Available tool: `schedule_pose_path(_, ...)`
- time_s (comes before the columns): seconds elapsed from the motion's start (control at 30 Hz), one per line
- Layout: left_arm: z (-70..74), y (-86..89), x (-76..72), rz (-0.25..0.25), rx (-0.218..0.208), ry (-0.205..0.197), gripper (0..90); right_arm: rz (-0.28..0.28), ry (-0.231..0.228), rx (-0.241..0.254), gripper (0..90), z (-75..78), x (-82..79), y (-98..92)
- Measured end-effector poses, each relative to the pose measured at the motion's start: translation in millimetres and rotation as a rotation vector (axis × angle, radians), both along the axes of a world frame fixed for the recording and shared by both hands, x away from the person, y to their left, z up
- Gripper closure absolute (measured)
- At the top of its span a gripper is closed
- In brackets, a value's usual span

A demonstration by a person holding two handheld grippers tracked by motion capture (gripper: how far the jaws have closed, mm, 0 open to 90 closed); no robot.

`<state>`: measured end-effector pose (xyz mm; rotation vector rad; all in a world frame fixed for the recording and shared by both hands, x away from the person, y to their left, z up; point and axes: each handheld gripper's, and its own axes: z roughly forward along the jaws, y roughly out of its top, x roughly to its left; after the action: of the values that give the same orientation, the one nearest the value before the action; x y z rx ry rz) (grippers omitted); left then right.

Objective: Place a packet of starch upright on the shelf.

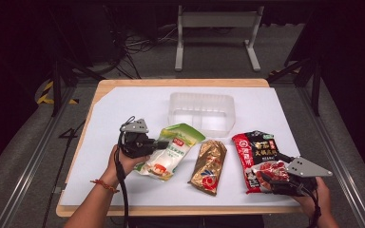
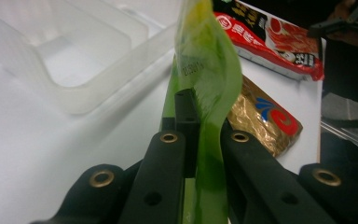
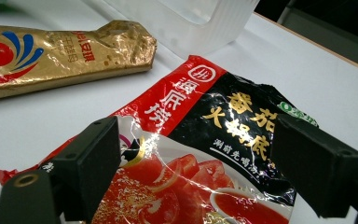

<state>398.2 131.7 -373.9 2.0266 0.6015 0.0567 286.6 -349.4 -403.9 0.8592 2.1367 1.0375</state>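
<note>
Rectangular wooden table [image 1: 105, 86] covered by a white sheet, carrying all items. Clear ribbed plastic bin [image 1: 201, 113], rectangular and open-topped, stands near the middle of the far edge; in the left gripper view its wall [image 2: 51, 88] rises at upper left. Red-and-black glossy foil sachet printed with tomatoes [image 1: 260, 159] lies flat near the right edge, its lower end towards the near right corner. Green-and-white soft plastic pouch [image 1: 171, 152] sits left of centre, its green top towards the bin and its white end towards the near edge. Gold foil packet with a red-and-blue swirl [image 1: 210, 165] lies flat between pouch and sachet, apart from both, close to the near edge.

Left gripper [image 1: 164, 144], held in the person's left hand [image 1: 123, 161], reaches in from the left; its jaws are closed right down on the pouch. In the left gripper view the thin green film [image 2: 209, 93] is pinched between the two black jaws and stands up edge-on above them.

Right gripper [image 1: 264, 176], held in the right hand [image 1: 318, 197] at the near right corner, has its jaws spread wide over the sachet's lower end. In the right gripper view the sachet [image 3: 205, 154] lies between the jaws, with neither pad pressing on it.
</note>
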Motion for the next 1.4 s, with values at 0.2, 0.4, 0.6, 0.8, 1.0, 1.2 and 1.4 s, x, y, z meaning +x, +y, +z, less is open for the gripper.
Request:
schedule_pose_path(0.2,5.9,10.6,-1.2,0.099,-0.047,-0.055,89.9,0.002,0.001,-0.006,16.4,-0.2,0.0,1.0)
schedule_pose_path(0.4,3.4,17.0,3.7,0.13,-0.046,-0.033,89.8,0.003,0.002,-0.008,16.3,-0.8,0.4,1.8)
schedule_pose_path(0.6,6.9,15.4,8.1,0.124,0.016,-0.055,89.7,0.001,0.006,-0.005,16.3,-1.1,0.4,2.2)
schedule_pose_path(0.8,18.9,11.9,12.4,0.151,-0.036,-0.105,89.9,0.002,0.012,-0.007,16.3,-2.0,1.6,2.9)
schedule_pose_path(1.0,39.1,7.2,20.8,0.204,-0.171,-0.114,89.8,0.001,0.02,-0.009,16.2,-2.7,2.0,3.2)
schedule_pose_path(1.2,49.4,-13.8,35.7,0.25,-0.204,-0.12,89.8,0.004,0.023,-0.017,16.2,-3.8,1.8,4.2)
schedule_pose_path(1.4,56.4,-35.0,55.8,0.341,-0.191,-0.136,89.7,0.003,0.024,-0.019,16.2,-4.3,1.7,2.8)
